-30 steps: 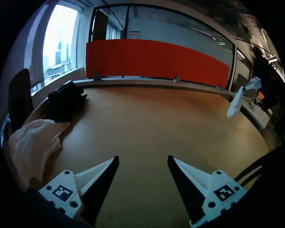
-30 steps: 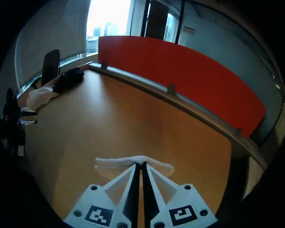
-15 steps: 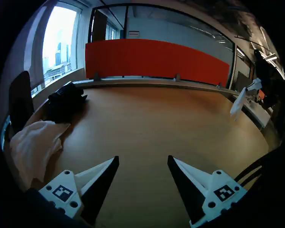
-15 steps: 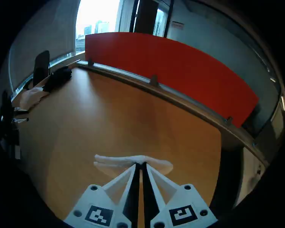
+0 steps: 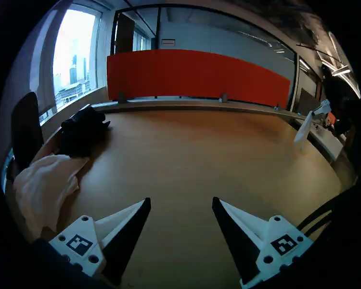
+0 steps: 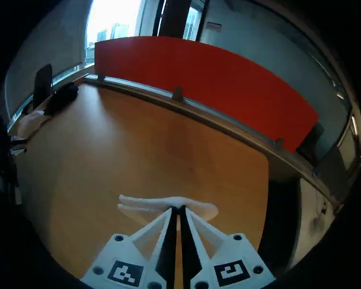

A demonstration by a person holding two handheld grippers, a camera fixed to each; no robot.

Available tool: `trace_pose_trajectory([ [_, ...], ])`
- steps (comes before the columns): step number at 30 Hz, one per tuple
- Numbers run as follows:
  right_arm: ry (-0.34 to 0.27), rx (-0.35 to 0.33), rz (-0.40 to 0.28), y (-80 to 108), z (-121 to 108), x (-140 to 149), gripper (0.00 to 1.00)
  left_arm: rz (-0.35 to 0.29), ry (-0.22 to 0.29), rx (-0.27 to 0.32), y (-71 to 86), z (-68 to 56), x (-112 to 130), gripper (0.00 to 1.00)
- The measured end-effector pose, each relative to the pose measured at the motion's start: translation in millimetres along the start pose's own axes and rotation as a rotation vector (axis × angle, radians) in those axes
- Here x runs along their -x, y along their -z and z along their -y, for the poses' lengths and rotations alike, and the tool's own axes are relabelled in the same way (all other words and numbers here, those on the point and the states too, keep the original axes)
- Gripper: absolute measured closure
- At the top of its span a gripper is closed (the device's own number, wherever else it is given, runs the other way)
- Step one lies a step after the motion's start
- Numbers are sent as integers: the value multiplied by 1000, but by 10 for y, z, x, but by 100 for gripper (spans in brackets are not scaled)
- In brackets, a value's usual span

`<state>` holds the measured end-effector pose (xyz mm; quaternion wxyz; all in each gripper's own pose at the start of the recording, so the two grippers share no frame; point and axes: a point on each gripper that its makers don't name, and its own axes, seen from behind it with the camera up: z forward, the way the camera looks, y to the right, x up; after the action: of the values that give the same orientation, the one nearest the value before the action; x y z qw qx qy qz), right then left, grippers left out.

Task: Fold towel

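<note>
above the desk [image 6: 108, 144]: towel [image 6: 199, 208] pinched in the right gripper [image 6: 179, 209]
right fingers are closed on a towel edge, holding it clear, likely so the cloth hangs free for folding. left gripper [image 5: 180, 199] hovers low, fingers spread wide and empty, placed to take a corner.

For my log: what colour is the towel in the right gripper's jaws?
The towel is white, best seen in the right gripper view.
</note>
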<state>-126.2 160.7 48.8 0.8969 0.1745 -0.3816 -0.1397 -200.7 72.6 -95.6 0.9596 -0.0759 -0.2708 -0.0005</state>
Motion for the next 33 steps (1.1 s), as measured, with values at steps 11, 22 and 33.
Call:
trace_pose_trajectory([
  [11, -23, 7, 17, -19, -95, 175, 96, 6, -10, 1, 8, -26, -16, 5],
  [22, -57, 12, 56, 79, -159, 560, 96, 10, -20, 14, -17, -93, -32, 5],
  [33, -107, 29, 133, 167, -220, 1168, 96, 16, -25, 20, -29, -115, -25, 5],
])
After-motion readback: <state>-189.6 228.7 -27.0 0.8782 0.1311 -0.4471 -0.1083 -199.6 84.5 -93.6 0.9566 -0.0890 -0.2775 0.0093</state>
